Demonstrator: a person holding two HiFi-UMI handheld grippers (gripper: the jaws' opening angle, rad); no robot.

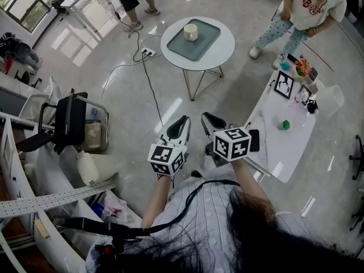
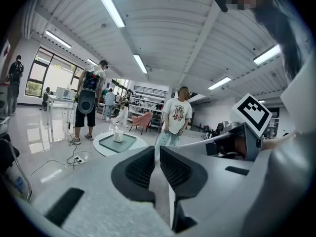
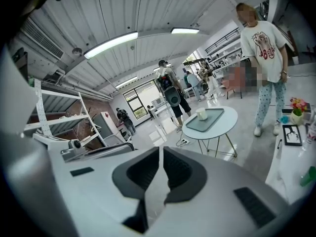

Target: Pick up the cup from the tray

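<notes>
A round white table (image 1: 224,53) stands on the glossy floor (image 1: 170,90), well apart from the person (image 1: 210,220) holding 2 grippers. A grey-green tray (image 1: 207,41) lies on the table. The left gripper (image 1: 182,123) and right gripper (image 1: 208,119) sit side by side, aimed toward the table. Each has its jaws pressed together with nothing between them. The pale cup (image 1: 190,32) stands upright near one end of the tray.

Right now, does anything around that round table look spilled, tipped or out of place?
Nothing spilled or tipped: the cup stands upright on the tray on the round table. One oddity: a power strip and loose cables trail over the floor beside the table.
</notes>
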